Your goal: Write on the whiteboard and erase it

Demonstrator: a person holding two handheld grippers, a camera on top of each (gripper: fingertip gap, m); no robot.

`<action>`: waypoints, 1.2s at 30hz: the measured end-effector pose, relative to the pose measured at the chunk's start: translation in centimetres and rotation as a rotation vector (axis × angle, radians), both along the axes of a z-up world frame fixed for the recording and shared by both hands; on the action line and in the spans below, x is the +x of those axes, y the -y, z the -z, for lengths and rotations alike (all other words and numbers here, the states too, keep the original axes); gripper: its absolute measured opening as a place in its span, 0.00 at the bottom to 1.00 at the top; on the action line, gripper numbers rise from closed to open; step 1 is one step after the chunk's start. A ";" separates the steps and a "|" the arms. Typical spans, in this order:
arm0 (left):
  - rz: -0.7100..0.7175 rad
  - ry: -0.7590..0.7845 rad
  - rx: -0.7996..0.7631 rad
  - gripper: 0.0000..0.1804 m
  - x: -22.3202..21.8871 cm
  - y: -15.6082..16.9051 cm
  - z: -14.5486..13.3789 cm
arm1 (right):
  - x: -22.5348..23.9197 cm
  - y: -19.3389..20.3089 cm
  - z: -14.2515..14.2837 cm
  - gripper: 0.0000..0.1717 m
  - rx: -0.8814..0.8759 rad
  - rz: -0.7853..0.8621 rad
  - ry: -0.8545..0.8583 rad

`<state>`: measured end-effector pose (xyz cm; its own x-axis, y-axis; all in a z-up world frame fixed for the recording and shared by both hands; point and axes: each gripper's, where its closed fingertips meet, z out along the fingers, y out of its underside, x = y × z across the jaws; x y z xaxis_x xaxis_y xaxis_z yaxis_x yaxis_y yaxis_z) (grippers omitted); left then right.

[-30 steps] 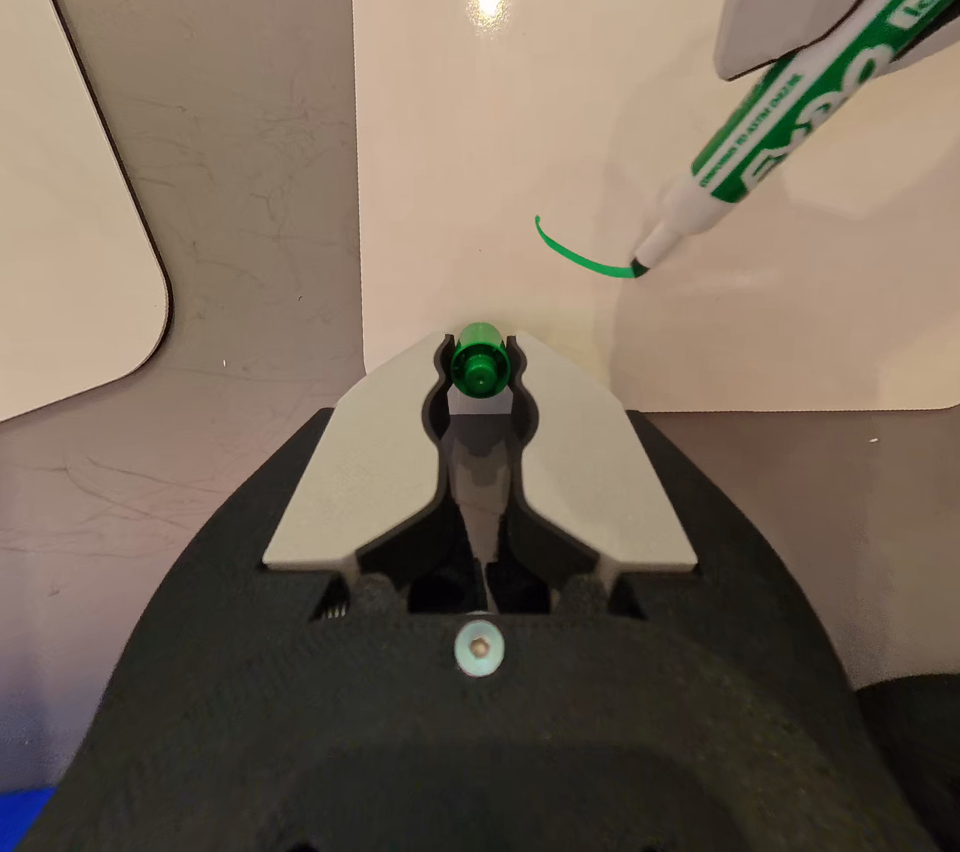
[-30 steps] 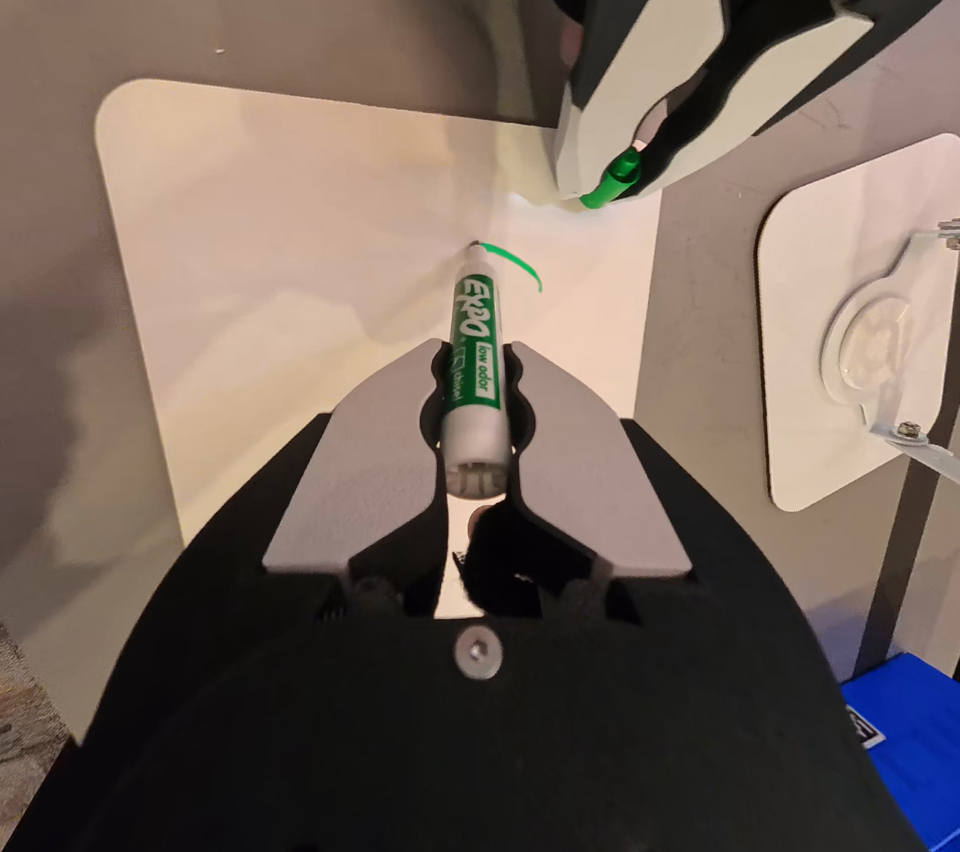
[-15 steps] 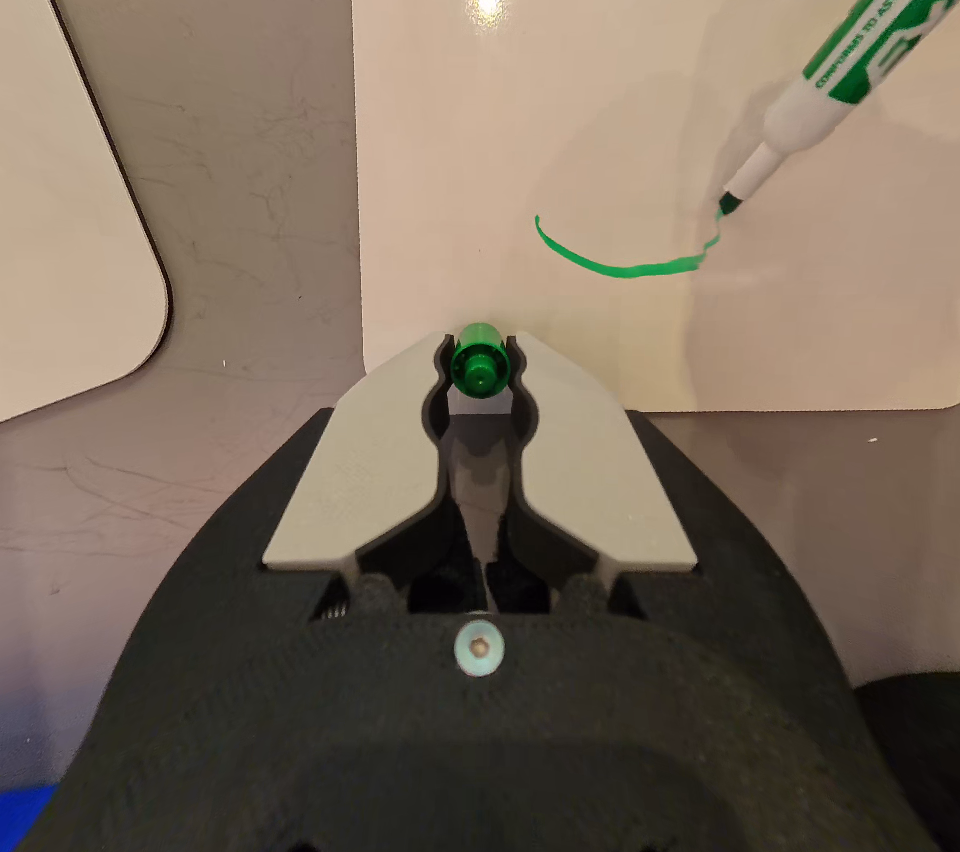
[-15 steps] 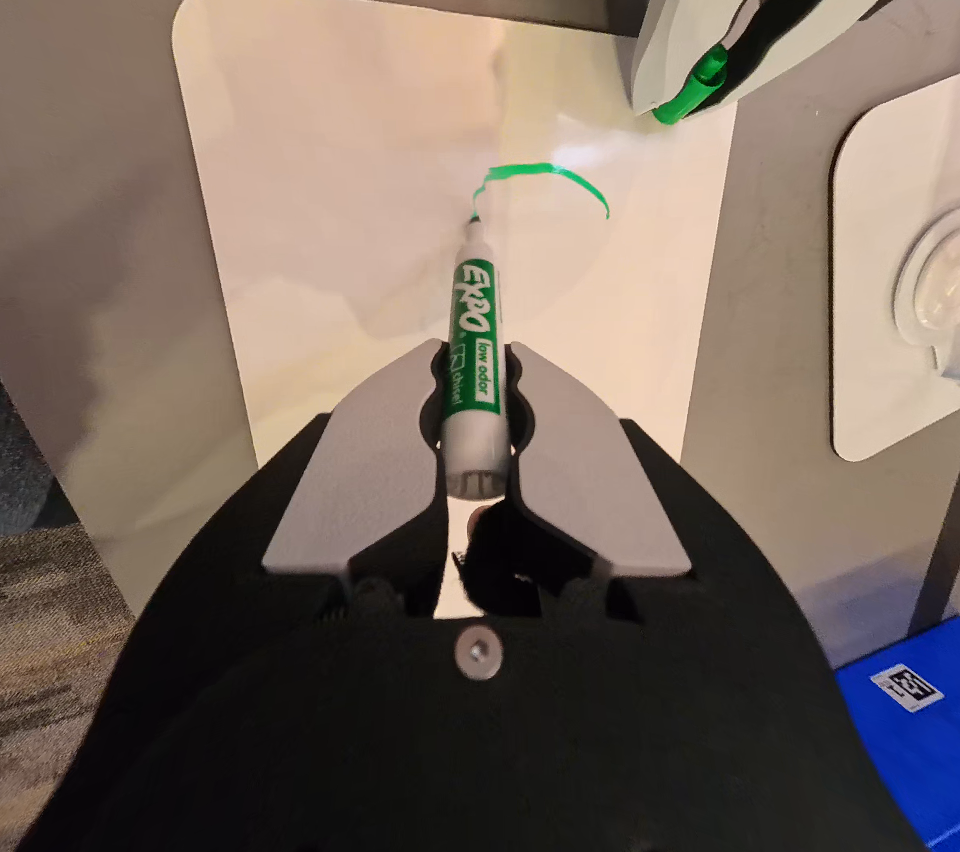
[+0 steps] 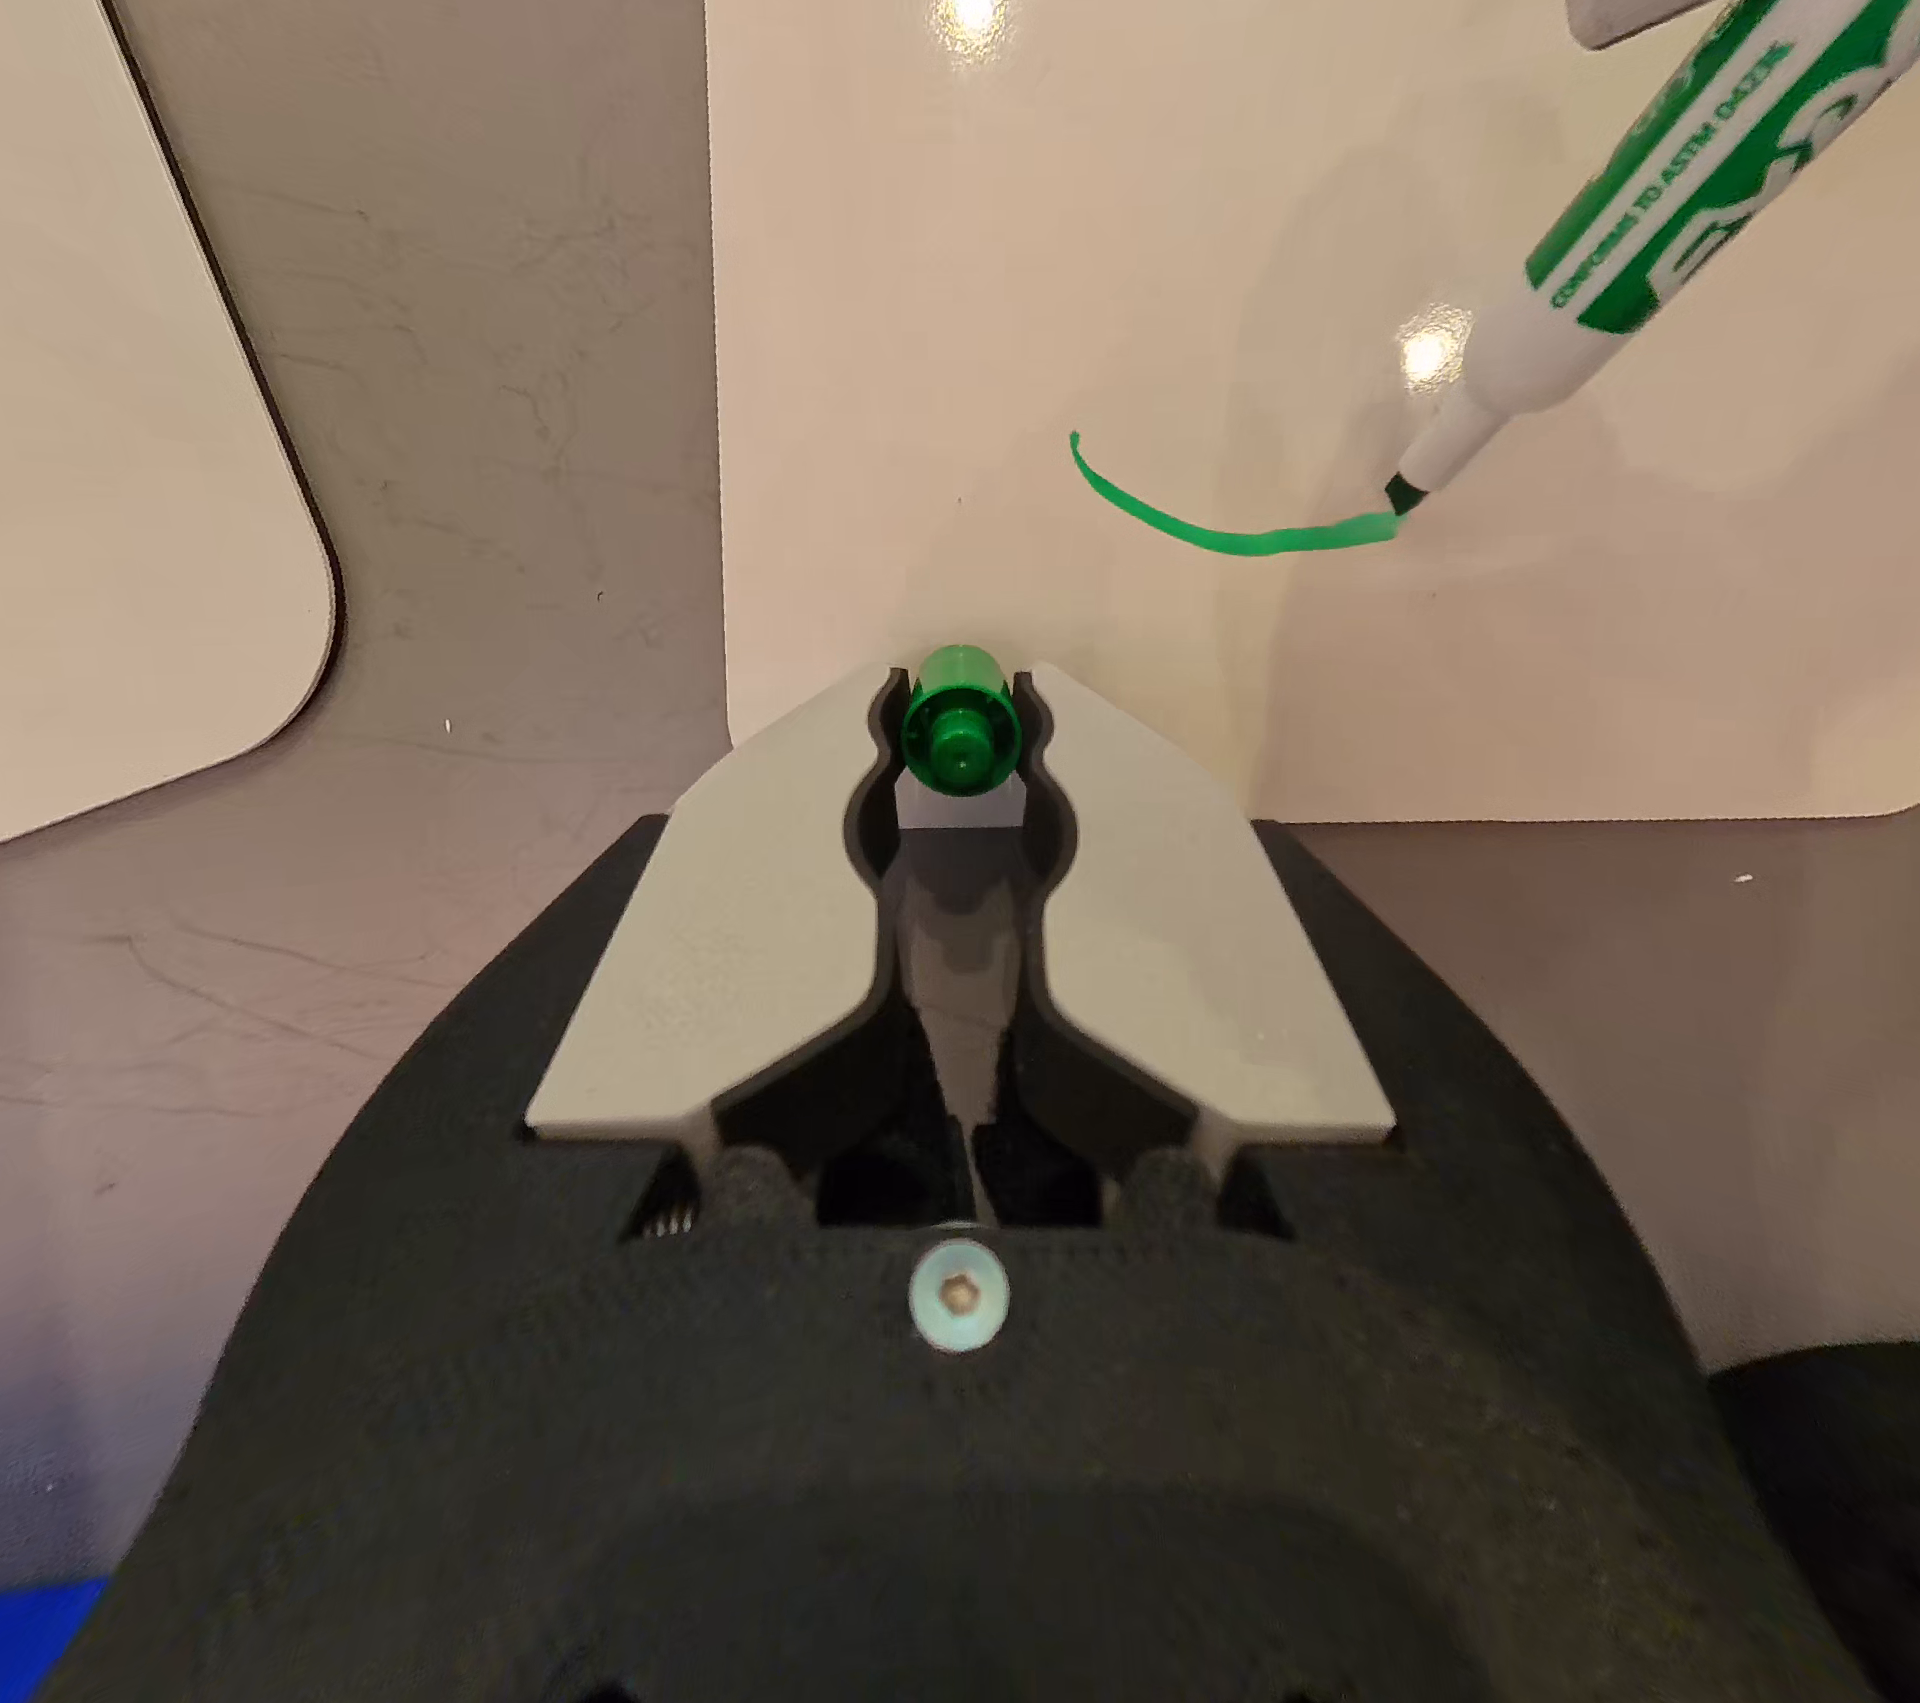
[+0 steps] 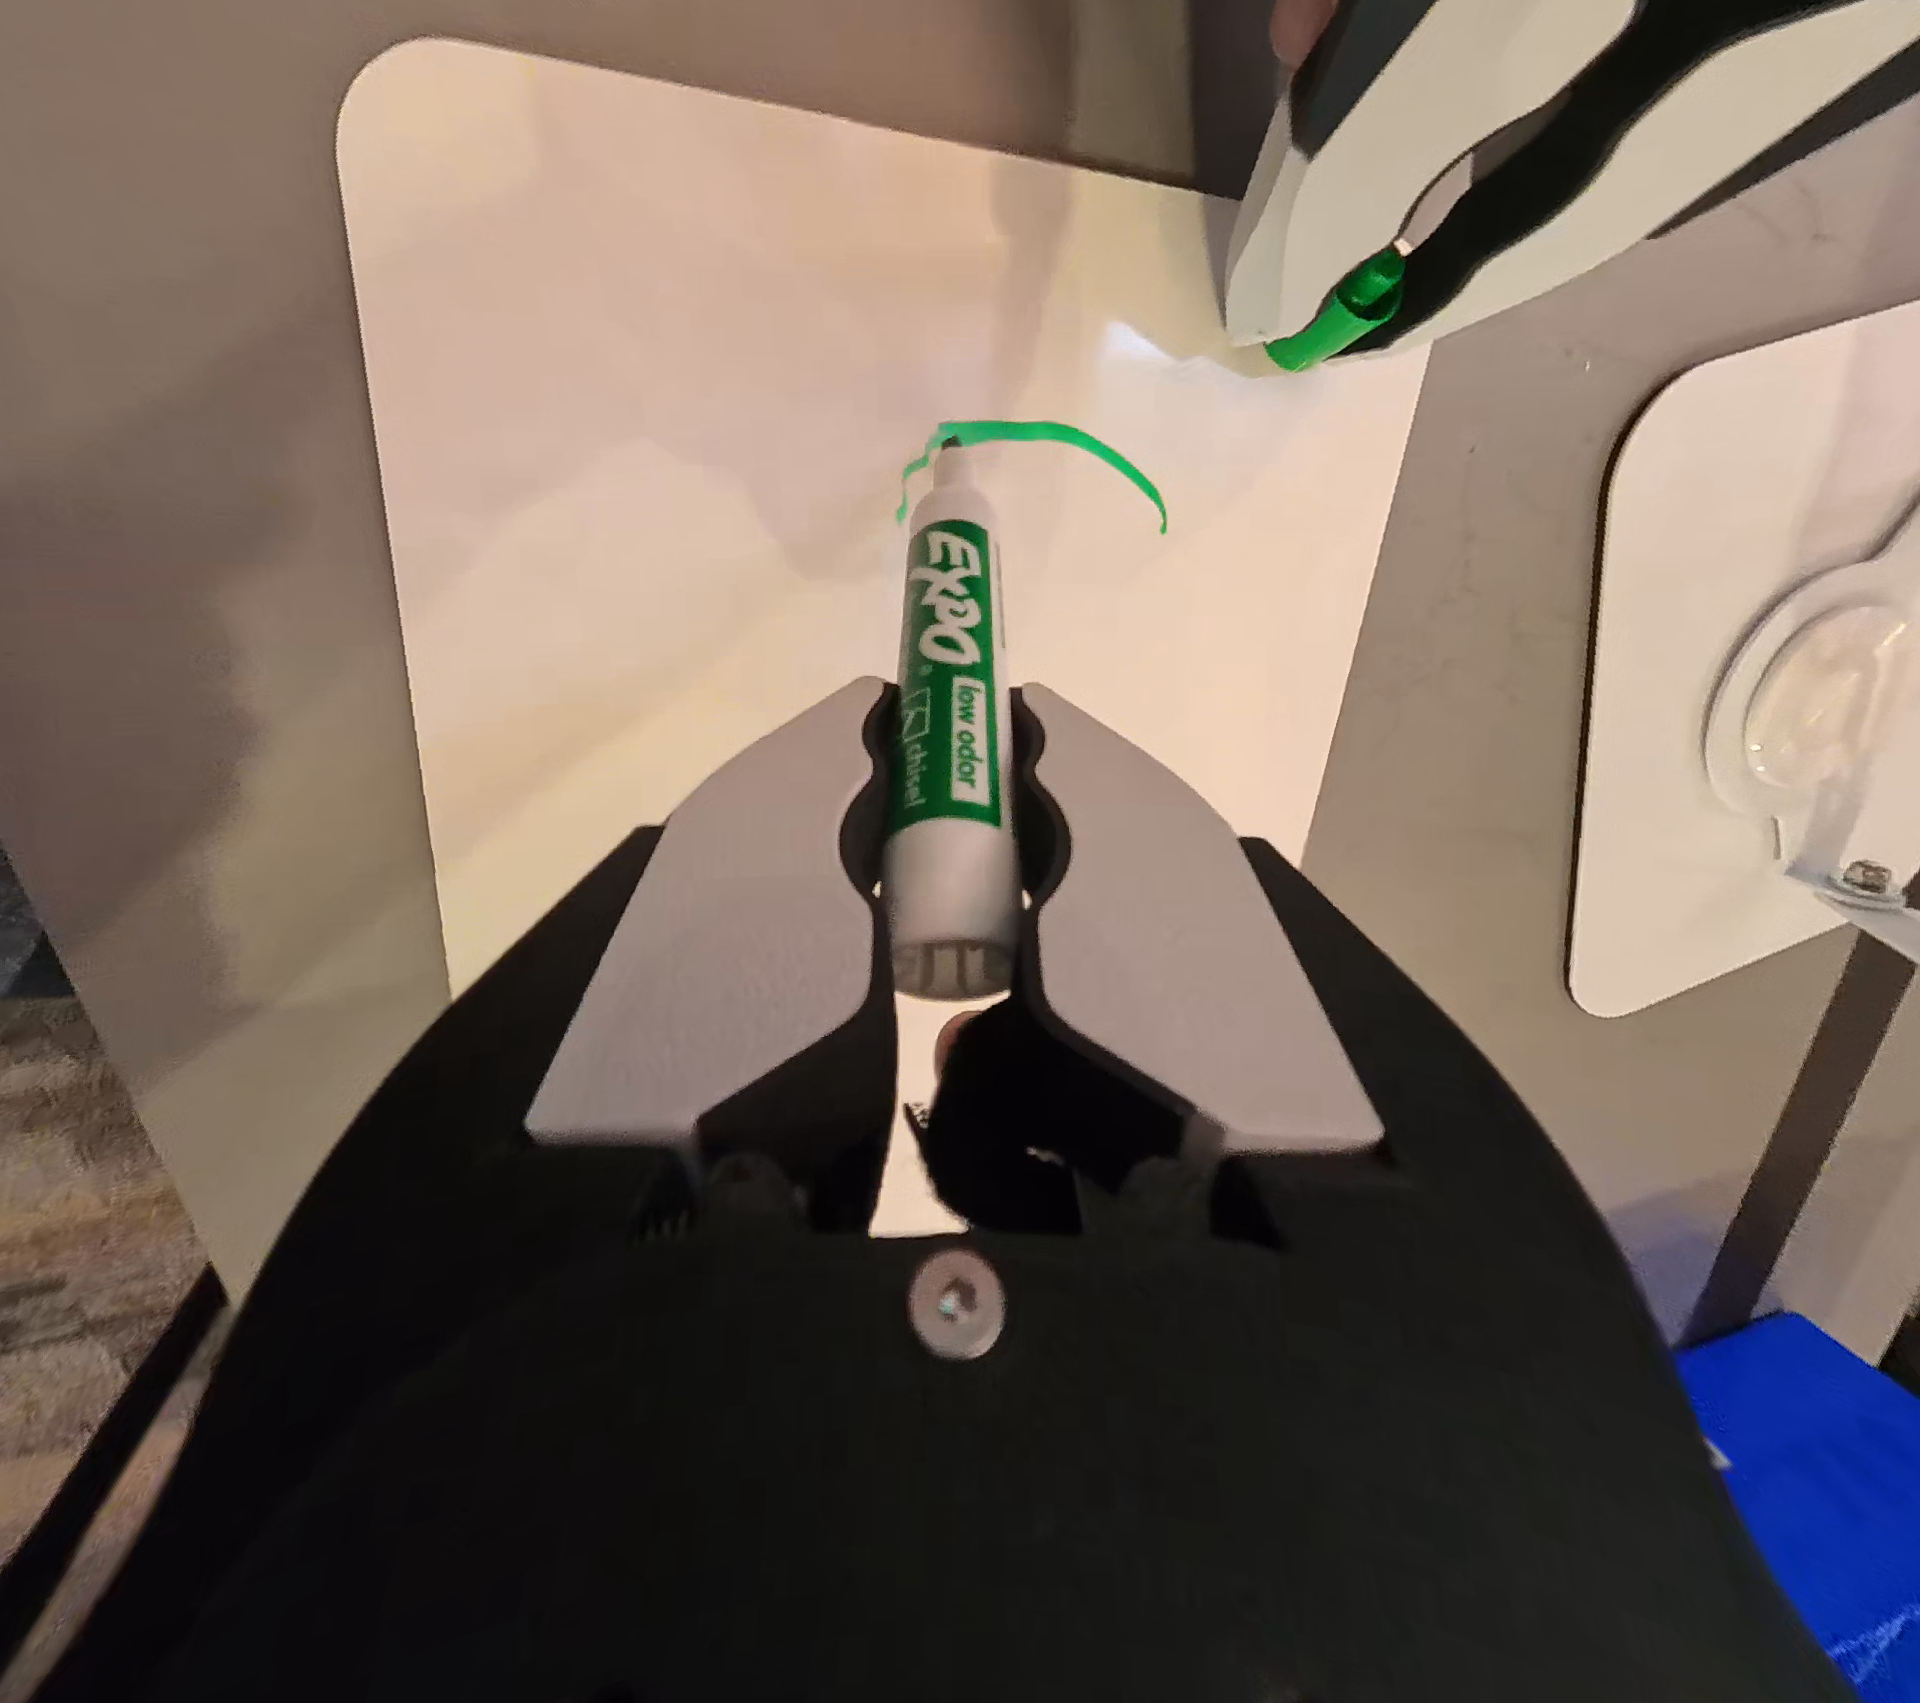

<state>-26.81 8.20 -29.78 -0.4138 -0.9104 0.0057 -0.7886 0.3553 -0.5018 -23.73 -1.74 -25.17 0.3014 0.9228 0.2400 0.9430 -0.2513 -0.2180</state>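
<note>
My right gripper (image 6: pixel 951 718) is shut on a green-and-white marker (image 6: pixel 948 708), and its dark tip touches the whiteboard (image 6: pixel 644 323). A curved green line (image 6: pixel 1081 453) runs from the tip. In the left wrist view the same marker (image 5: pixel 1704 199) comes in from the upper right, its tip at the right end of the green line (image 5: pixel 1236 533) on the whiteboard (image 5: pixel 1039 251). My left gripper (image 5: pixel 958 723) is shut on the green marker cap (image 5: pixel 956 734) at the board's near edge. It also shows in the right wrist view (image 6: pixel 1340 323), still holding the cap (image 6: pixel 1335 318).
A second white panel (image 5: pixel 114 406) lies left of the board on the grey surface (image 5: pixel 499 303). In the right wrist view that panel (image 6: pixel 1714 614) carries a clear plastic holder (image 6: pixel 1860 718). A blue object (image 6: pixel 1808 1497) lies at the lower right.
The marker drew the green line onward from its first short arc, made a small hook upward, then came back down to the line's end. The left gripper kept still with the cap.
</note>
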 end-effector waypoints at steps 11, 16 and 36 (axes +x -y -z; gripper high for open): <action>0.000 0.000 0.001 0.11 0.0 0.0 0.0 | -0.5 -0.6 0.0 0.12 -0.046 -0.086 0.121; 0.001 0.000 0.001 0.11 0.0 0.0 0.0 | -0.1 0.1 0.1 0.12 -0.059 -0.093 0.152; 0.001 -0.001 0.002 0.11 0.0 0.0 0.0 | 3.8 1.7 0.1 0.12 -0.085 -0.026 0.230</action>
